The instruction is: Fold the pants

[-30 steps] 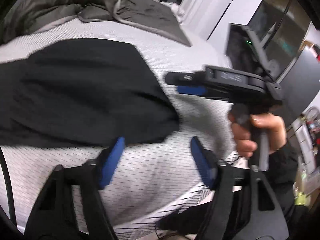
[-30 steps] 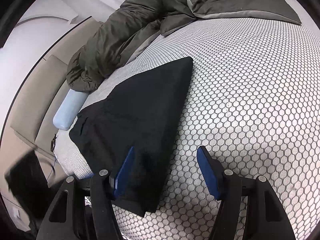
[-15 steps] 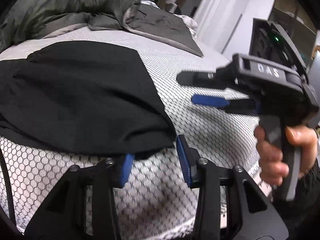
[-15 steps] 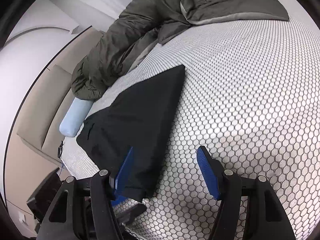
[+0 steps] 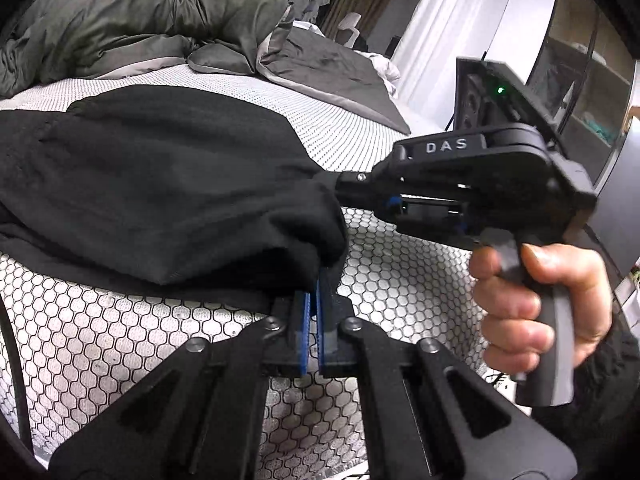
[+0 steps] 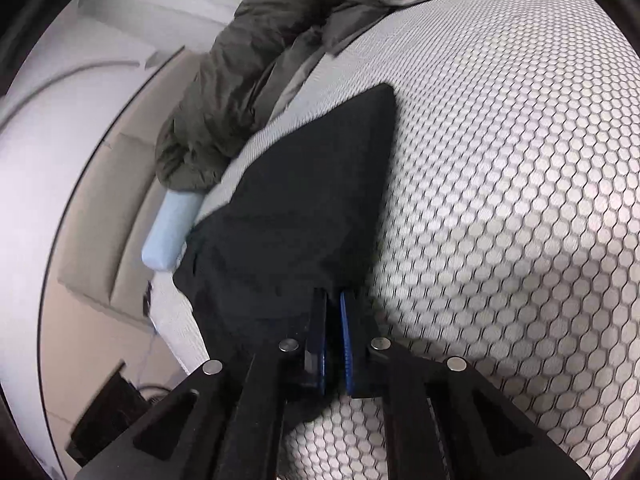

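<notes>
**Both grippers pinching near edge of pants — slip and bunching risk**

I have the left gripper (image 5: 318, 300) clamped on the near hem of the black pants (image 5: 160, 184); blue pads (image 5: 306, 320) squeezed together with a thick bunched roll of cloth between them. Risk here: the bite looks shallow and lumpy, so if I lift fast the fold could pull out, or only the top layer comes up and the layers shear apart.

Pants lie on the honeycomb mattress (image 5: 120, 344), in front of the grey duvet (image 5: 140, 28), well apart from it. Long axis, as I judge it, runs from my grippers away toward the duvet side; in the right view the far corner (image 6: 384, 92) points at the duvet (image 6: 240, 92), wide end near me.

Right gripper (image 5: 340, 190) is also closed on the same near edge, just right of the left one; its pads (image 6: 346, 344) nip cloth. Risk: the two grips sit close, so the span between may sag and the fold may land crooked. A blue roll (image 6: 170, 236) beside the pants' left edge could snag them.
</notes>
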